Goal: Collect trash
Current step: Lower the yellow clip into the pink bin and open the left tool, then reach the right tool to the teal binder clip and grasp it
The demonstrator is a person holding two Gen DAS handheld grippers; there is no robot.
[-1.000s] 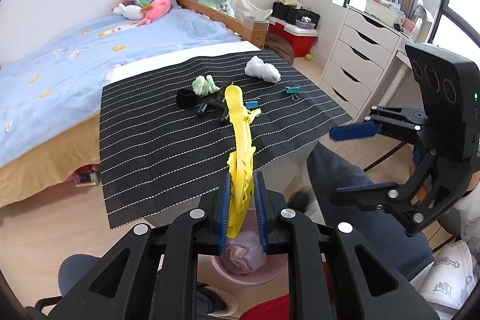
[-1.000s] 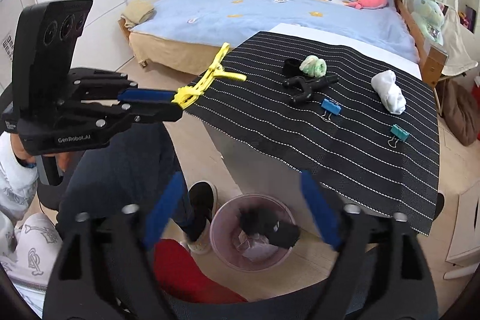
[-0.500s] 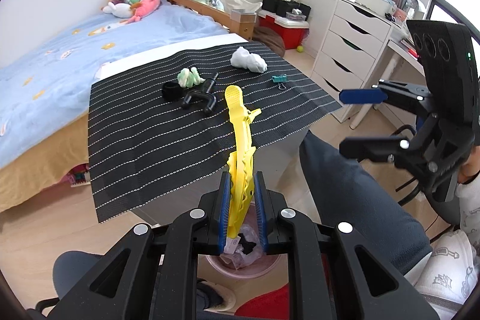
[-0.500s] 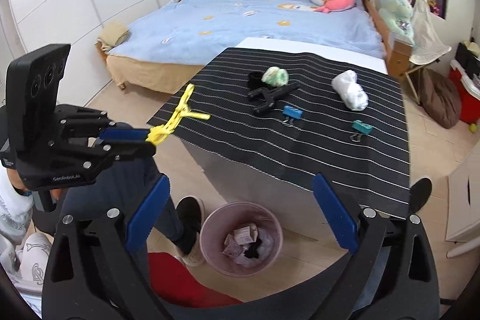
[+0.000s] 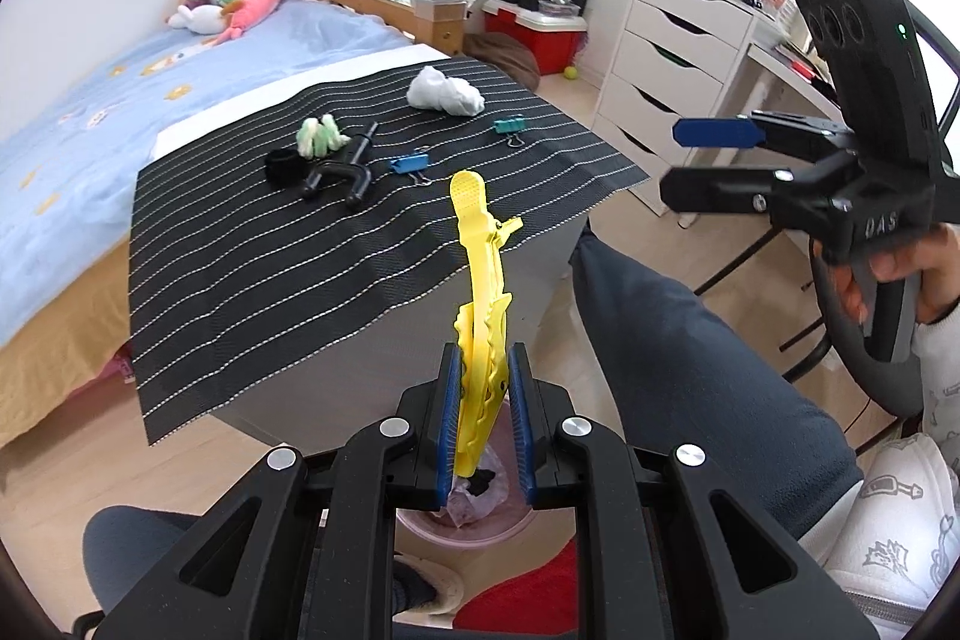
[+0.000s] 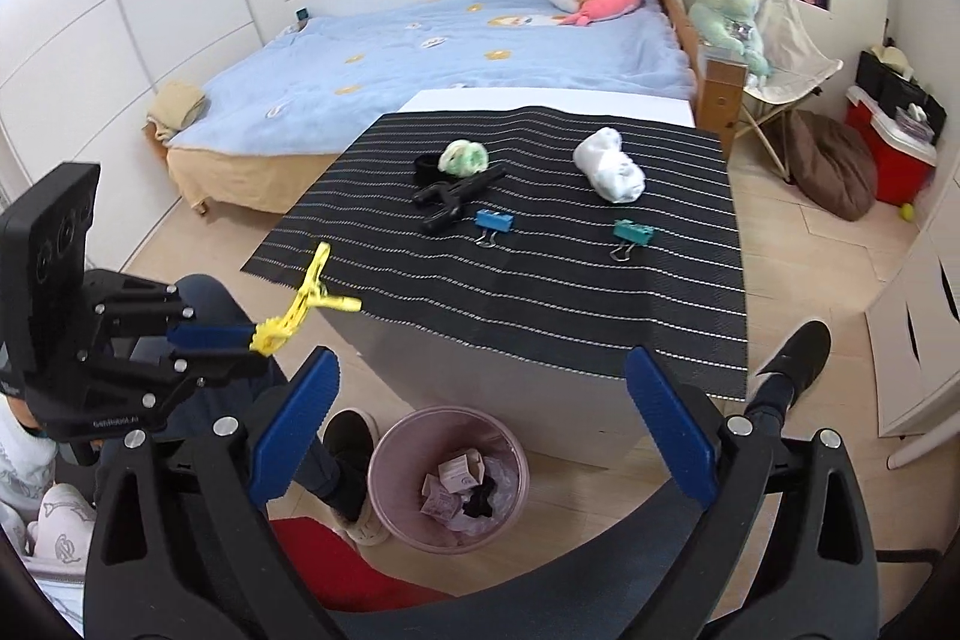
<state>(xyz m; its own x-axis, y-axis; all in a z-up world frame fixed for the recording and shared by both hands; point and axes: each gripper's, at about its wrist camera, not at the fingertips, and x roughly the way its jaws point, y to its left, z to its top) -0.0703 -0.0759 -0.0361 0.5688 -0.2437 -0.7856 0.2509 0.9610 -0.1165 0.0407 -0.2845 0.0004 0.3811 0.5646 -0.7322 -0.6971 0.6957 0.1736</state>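
We see the bed [image 6: 456,64], blue-covered and topped with plush toys, filling the room behind the surface [image 6: 540,244], a low white block draped in a black pinstriped mat. On the floor against the near side of the surface stands a pink waste bin [image 6: 447,466], already holding crumpled paper and a dark scrap. Our left gripper [image 5: 485,418] hangs above that bin, its blue-padded fingers [image 5: 451,412] clamped tight on a long yellow hair clip [image 5: 480,304] that stands upright out of them, its tip towards the surface's near edge. Our right gripper [image 6: 480,430] is also near the bin, on the front side of the surface, its fingers [image 6: 669,430] spread nearly as wide as they go and holding nothing. On the surface, towards the bed, a crumpled white tissue [image 6: 609,163] lies at the far right; at the far left sit a small green-and-white wad [image 6: 462,157] and, just beside it, a black ring-shaped item [image 6: 426,163]. A black forked tool [image 6: 456,196] lies just in front of the wad. Closer to the bin side lie a blue binder clip [image 6: 493,223] and, to its right, a teal binder clip [image 6: 630,235].
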